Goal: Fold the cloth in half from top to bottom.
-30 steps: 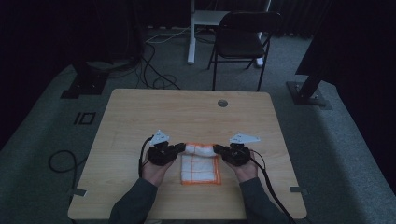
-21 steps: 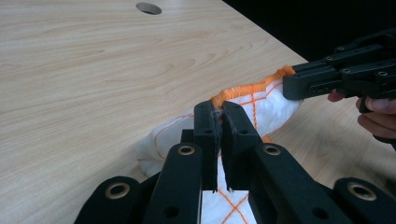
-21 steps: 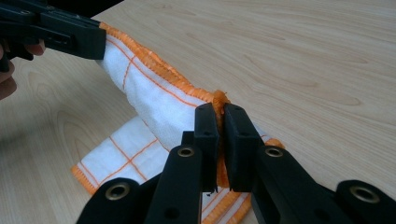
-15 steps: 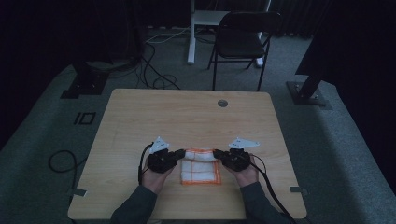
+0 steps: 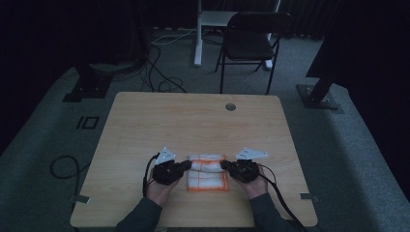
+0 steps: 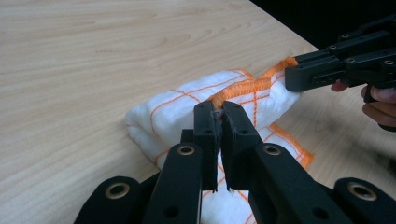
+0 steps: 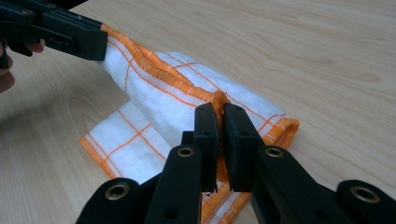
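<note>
A folded cloth (image 5: 208, 172) lies on the table's (image 5: 193, 125) near edge, between the left gripper (image 5: 186, 166) and right gripper (image 5: 226, 166).

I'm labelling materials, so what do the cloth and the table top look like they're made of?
Cloth: soft, fluffy woven fabric, probably cotton, white with orange grid lines and a stitched orange hem. Table: pale wood or wood-look laminate, smooth and matte, with visible grain.

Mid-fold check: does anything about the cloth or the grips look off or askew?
Nothing stands out. The left gripper and right gripper each pinch the orange hem of the white checked cloth, folding it evenly on the wooden table.
</note>
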A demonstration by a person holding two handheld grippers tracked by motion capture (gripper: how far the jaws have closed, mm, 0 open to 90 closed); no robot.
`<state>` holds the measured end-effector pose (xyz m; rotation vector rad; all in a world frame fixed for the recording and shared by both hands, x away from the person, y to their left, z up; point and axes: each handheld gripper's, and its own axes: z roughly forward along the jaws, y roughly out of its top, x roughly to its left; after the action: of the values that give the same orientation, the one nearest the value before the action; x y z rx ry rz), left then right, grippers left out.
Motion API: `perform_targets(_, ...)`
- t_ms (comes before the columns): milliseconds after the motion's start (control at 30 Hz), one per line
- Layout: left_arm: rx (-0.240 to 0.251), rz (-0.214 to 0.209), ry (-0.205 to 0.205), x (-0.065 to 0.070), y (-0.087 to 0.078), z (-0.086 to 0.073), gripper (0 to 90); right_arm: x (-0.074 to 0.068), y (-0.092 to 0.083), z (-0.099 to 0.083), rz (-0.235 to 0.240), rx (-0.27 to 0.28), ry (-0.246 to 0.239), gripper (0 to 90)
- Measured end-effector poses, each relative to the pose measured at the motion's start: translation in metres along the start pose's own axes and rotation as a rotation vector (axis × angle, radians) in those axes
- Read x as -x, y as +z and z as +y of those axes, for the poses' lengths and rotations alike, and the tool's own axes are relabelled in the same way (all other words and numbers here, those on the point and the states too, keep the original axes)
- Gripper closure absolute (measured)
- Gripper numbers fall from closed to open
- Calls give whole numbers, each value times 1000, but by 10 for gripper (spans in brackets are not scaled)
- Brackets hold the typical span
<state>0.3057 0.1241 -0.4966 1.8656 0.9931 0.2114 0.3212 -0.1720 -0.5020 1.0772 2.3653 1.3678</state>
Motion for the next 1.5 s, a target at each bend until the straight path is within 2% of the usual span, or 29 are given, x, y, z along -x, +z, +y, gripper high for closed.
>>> perform_targets(333, -49, 1, 4, 1, 7, -13, 859, -3, 3, -13, -3, -30, -5, 849)
perform_targets(600, -64, -2, -1, 2, 7, -20, 859, -6, 3, -19, 5, -50, -8, 848)
perform_targets(933, -97, -15, -25, 3, 9, -35, 852, -7, 3, -28, 11, -77, -8, 845)
perform_targets(1067, -89, -30, -35, 2, 6, -35, 807, -7, 3, -29, 14, -76, -9, 821)
perform_targets(1133, -76, -32, -38, 1, 3, -33, 754, -6, 1, -29, 14, -70, 1, 739)
perform_targets(1233, -55, -35, -46, 0, -1, -30, 709, -5, -1, -29, 12, -59, 9, 695)
perform_targets(1333, -38, -33, -47, -1, -4, -26, 697, -5, -4, -28, 13, -53, 14, 693)
perform_targets(1500, -42, -36, -45, -1, -2, -26, 687, -5, -5, -28, 20, -52, 11, 714)
